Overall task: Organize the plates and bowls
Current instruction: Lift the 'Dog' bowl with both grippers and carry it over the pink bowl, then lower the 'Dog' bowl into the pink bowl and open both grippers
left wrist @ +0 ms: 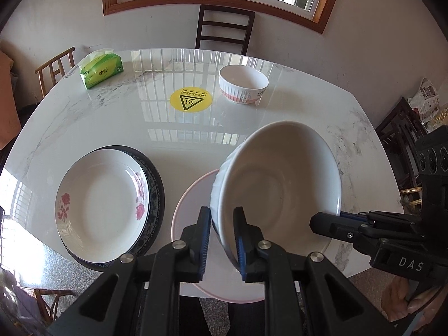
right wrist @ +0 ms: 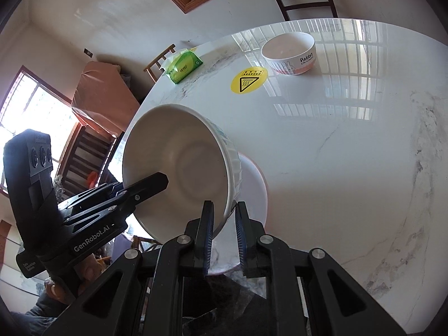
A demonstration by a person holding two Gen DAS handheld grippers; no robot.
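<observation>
A large white ribbed bowl (left wrist: 280, 179) is held tilted above a pink-rimmed white plate (left wrist: 193, 196) at the table's near edge. My left gripper (left wrist: 222, 232) is shut on the bowl's rim. My right gripper (right wrist: 224, 224) is shut on the opposite rim of the same bowl (right wrist: 179, 168), and it shows at the right in the left wrist view (left wrist: 324, 221). A rose-patterned plate (left wrist: 100, 204) lies stacked on a dark-rimmed plate (left wrist: 155, 184) at the left. A small rabbit bowl (left wrist: 243, 87) stands at the far right of the table.
A green tissue pack (left wrist: 100, 69) lies at the table's far left. A yellow hot-surface sticker (left wrist: 190, 99) marks the middle of the marble table (left wrist: 112, 117). Chairs stand behind (left wrist: 224, 28) and to both sides.
</observation>
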